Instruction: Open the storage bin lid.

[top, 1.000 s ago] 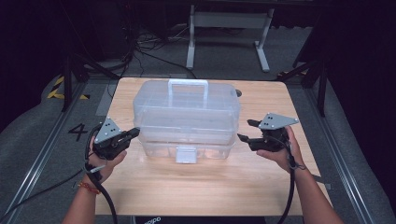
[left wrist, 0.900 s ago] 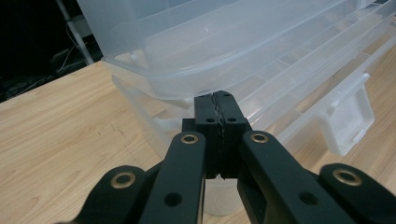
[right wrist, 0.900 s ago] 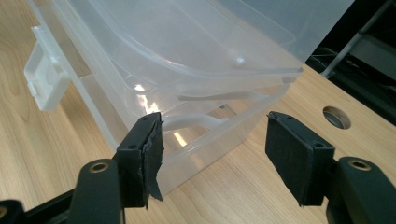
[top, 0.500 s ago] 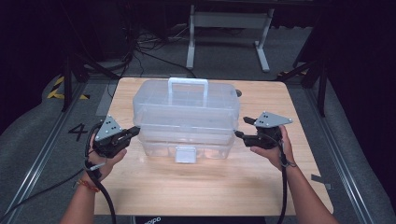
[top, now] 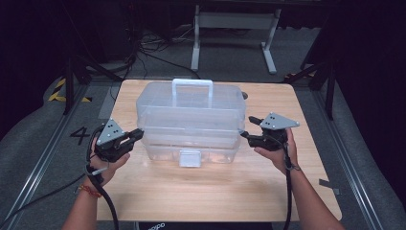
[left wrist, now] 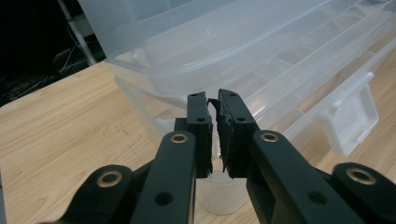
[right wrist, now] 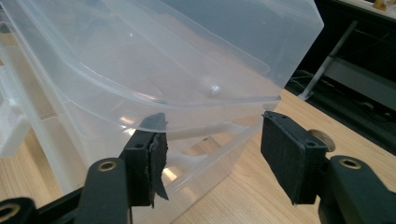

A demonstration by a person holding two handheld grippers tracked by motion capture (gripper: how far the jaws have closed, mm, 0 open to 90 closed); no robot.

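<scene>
A clear plastic storage box (top: 191,120) with a white handle (top: 192,91) and a front latch (top: 190,157) stands on the wooden table (top: 201,191). My left gripper (top: 139,132) points at the box's left end. Its jaws have just been opening and now show a narrow gap (left wrist: 212,100) with nothing in it, just short of the box's stepped rim (left wrist: 261,56). My right gripper (top: 245,126) is at the box's right end. Its jaws have just been closing a little but stand wide apart (right wrist: 212,126), with the corner of the box (right wrist: 140,56) between them, unpressed.
Bare table lies in front of the box and at both sides. Behind the table stand a metal frame's legs (top: 234,19) and loose cables (top: 143,48) on the dark floor. A floor marking "4" (top: 79,135) is left of the table.
My right gripper has edged up and in toward the box's right end. The left hand has stayed where it was.
</scene>
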